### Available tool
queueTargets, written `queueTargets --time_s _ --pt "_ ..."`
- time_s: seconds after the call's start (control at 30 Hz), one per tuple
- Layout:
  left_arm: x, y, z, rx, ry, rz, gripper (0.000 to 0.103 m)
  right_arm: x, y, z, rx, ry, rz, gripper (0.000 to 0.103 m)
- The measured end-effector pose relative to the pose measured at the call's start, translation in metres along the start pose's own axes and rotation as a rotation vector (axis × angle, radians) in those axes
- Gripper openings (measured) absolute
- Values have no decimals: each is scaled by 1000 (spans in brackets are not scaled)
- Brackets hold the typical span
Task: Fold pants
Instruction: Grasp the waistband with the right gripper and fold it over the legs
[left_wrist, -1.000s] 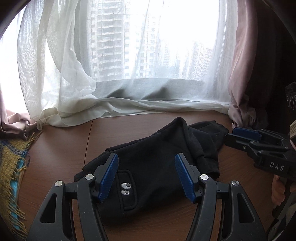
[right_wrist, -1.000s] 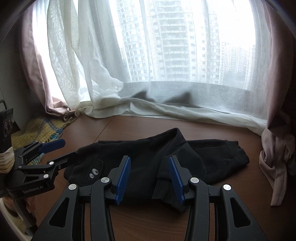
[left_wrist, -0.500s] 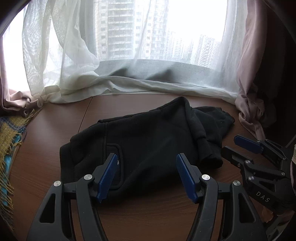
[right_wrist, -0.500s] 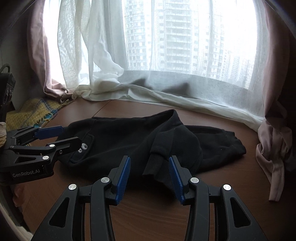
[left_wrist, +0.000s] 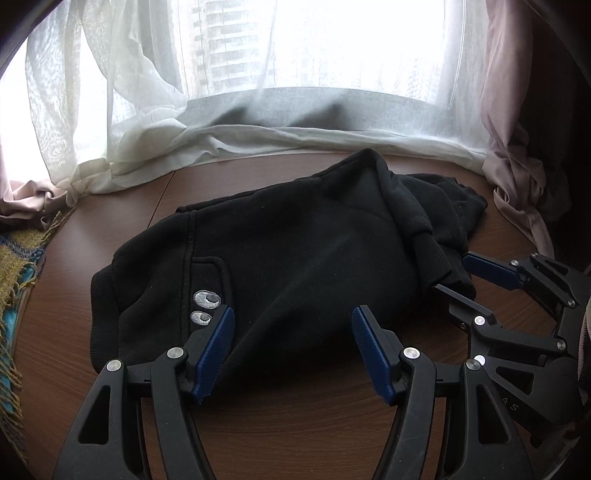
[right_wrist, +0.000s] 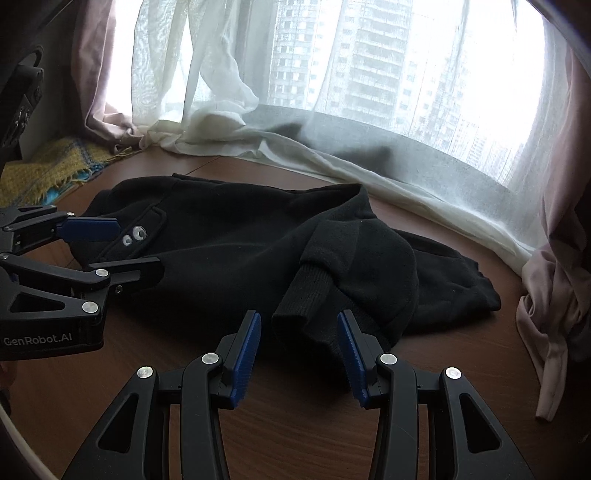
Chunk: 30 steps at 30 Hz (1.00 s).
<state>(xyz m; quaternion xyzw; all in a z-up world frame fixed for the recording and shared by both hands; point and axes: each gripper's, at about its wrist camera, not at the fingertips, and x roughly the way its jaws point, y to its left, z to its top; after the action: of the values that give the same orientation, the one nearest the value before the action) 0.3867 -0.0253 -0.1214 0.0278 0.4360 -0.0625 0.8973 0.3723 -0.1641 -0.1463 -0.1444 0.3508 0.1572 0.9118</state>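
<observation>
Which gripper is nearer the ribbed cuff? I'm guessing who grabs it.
Right. The right gripper has the ribbed cuff just ahead of its open fingers; the left gripper sits by the embroidered eyes.

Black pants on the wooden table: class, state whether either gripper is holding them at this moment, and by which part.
Nothing is held. The left gripper and right gripper both stand open just short of the black pants, pads touching no fabric.
</observation>
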Motion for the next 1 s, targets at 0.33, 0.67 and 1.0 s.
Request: queueTargets --time_s 0.33,0.67,1.0 --pt "10 3 -2 9 42 -5 66 25 -12 0 123 47 12 37" --pt "1 -1 9 35 -8 -16 66 -17 -44 28 197 -18 -51 7" --pt "-8 -27 36 83 -77 -57 67 -26 -140 105 284 -48 -172 7"
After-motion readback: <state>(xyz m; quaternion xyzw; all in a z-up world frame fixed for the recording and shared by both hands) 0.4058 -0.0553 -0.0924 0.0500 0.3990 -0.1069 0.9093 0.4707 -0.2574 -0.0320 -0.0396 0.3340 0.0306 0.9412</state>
